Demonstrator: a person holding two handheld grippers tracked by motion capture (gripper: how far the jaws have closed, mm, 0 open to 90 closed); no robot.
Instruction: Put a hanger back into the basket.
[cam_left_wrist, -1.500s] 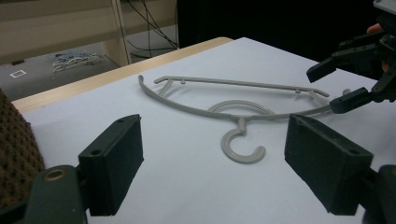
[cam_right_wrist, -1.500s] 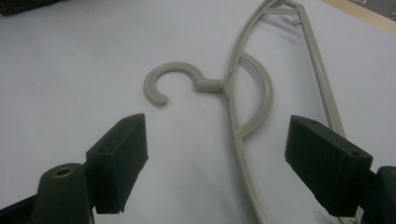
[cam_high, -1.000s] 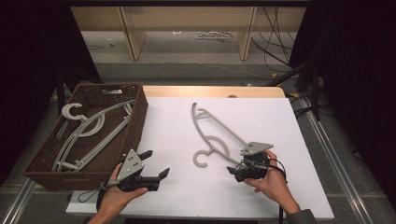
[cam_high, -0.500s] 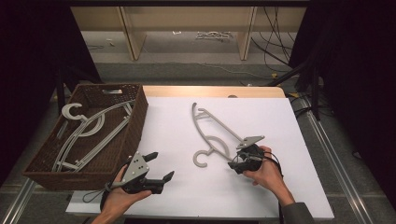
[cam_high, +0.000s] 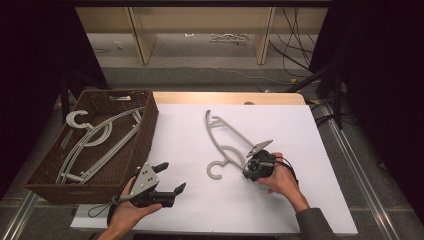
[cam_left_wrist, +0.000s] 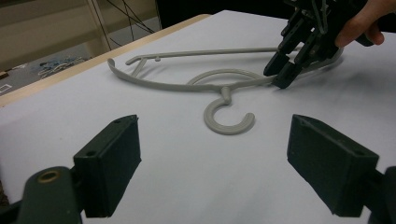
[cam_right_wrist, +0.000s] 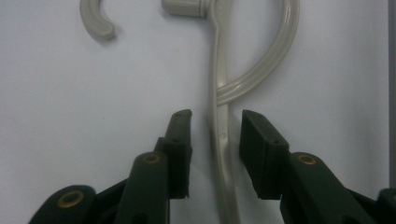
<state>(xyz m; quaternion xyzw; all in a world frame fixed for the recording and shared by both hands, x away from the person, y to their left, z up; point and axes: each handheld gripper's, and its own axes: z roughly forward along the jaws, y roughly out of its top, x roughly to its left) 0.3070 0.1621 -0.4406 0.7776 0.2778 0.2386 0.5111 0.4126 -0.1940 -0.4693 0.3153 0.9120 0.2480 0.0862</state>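
The grey hanger (cam_high: 226, 142) lies flat on the white worktop (cam_high: 310, 200), near the middle, its open hook (cam_high: 214, 170) pointing toward the person and its long curved arm reaching away toward the far edge. The right gripper (cam_high: 251, 170) is at the near end of that arm, just right of the hook, tilted down onto it. In the right gripper view the hanger's arm (cam_right_wrist: 219, 140) runs straight up between the two black jaws, with a narrow gap of white showing on each side, so the pads straddle it without pressing yet; these jaws have just been closing in on it. The left gripper view shows the same gripper (cam_left_wrist: 284, 74) with its tips at the worktop on either side of the arm. The left gripper (cam_high: 169, 177) sits low over the near left part of the worktop, its jaws spread wide with nothing between them, aimed toward the hanger. Just left of it stands a brown wicker basket (cam_high: 142, 145) with more grey hangers (cam_high: 95, 142) lying inside.
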